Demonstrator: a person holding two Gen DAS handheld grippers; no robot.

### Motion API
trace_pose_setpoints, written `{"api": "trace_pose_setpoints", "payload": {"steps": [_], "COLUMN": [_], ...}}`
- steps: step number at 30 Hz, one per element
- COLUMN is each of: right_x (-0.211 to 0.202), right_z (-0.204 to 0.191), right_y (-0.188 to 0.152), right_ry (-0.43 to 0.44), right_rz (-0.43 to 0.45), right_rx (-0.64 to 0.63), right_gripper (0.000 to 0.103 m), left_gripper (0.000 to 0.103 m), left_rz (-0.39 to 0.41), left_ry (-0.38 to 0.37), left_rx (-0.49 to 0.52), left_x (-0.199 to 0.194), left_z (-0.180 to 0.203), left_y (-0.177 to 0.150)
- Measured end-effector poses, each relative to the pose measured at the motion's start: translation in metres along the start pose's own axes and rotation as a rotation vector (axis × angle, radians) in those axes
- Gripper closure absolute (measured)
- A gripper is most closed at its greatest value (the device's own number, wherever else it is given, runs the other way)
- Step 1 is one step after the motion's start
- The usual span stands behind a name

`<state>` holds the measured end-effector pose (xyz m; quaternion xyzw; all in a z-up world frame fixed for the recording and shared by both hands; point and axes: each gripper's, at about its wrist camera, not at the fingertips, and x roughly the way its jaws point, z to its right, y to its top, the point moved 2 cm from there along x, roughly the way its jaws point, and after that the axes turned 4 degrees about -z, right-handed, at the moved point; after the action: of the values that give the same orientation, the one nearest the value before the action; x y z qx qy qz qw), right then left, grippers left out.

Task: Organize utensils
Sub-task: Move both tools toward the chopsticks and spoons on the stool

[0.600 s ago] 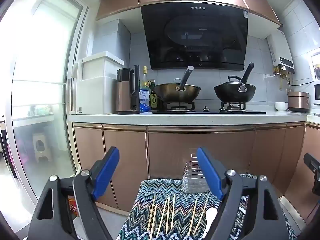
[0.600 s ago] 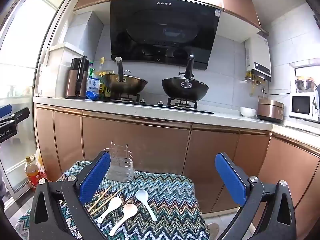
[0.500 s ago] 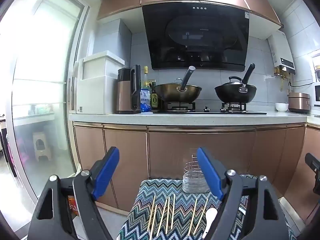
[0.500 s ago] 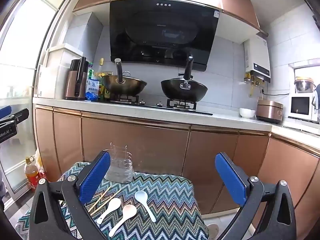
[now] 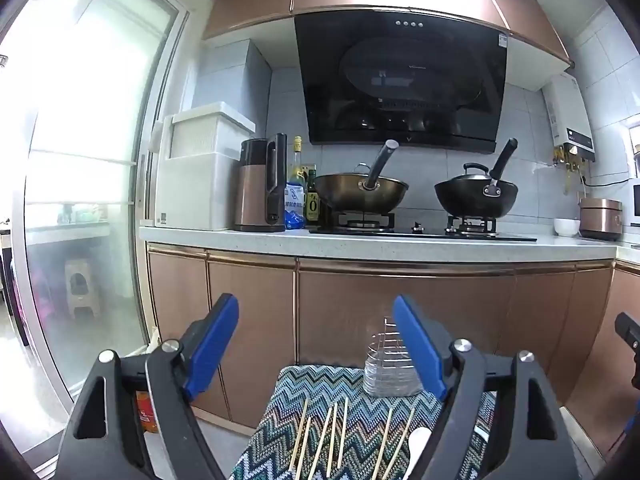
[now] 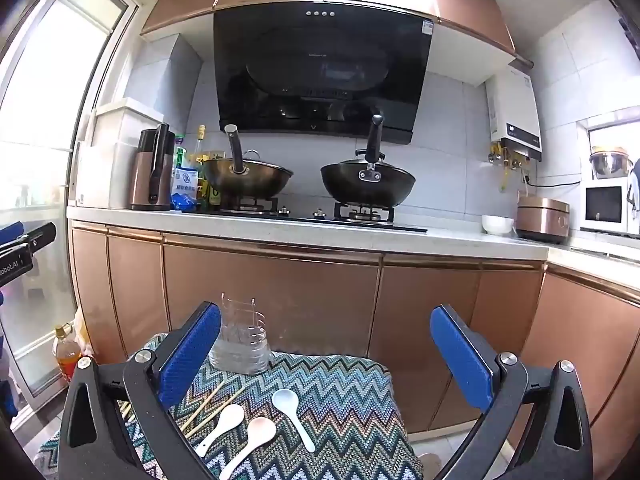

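Little has changed since the earlier frames. Both the left gripper (image 5: 316, 344) and right gripper (image 6: 326, 354) hang spread wide and empty. Wooden chopsticks (image 5: 332, 436) and three white plastic spoons (image 6: 260, 430) lie untouched on the zigzag-patterned cloth (image 6: 340, 396), in front of the wire utensil holder (image 6: 240, 340).

Both views are taken from low in front of a kitchen counter (image 5: 360, 242), looking about level along blue-padded fingers toward the cupboard fronts and the stove. The left wrist view is set further left, so the glass door (image 5: 80, 200) fills its left side. The right wrist view is set further right, so the microwave (image 6: 606, 208) at the counter's right end is taken in. A stool covered by a zigzag cloth (image 5: 320, 392) (image 6: 340, 392) lies close below each lens. The two woks, the hood, the wire holder (image 5: 386, 364) (image 6: 240, 340) and the cloth are shared.
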<state>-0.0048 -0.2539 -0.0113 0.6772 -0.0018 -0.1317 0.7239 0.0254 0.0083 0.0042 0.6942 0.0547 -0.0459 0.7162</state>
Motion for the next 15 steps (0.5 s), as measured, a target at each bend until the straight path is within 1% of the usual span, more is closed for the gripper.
{"api": "trace_pose_setpoints", "payload": {"steps": [5,9,13,15], "right_x": [0.011,0.019,0.03,0.036], "right_z": [0.0,-0.003,-0.009,-0.014], "right_y": [-0.003,-0.004,-0.004,-0.005], "right_ry": [0.022,0.055,0.093,0.112], "right_rz": [-0.03,-0.046,-0.061,-0.073], "right_rx": [-0.004,-0.001,-0.001,-0.009], "right_gripper": [0.0,0.0,0.0,0.0], "left_gripper": [0.024,0.024,0.024,0.024], "left_rz": [-0.019,-0.025,-0.023,-0.039], "left_ry": [0.005,-0.014,0.019,0.025], "left_rx": [0.033,0.01,0.008,0.01], "left_x": [0.008,0.017,0.025,0.032], "left_z": [0.001,-0.007,-0.016,-0.021], "left_y": [-0.002,-0.004,-0.002,-0.003]}}
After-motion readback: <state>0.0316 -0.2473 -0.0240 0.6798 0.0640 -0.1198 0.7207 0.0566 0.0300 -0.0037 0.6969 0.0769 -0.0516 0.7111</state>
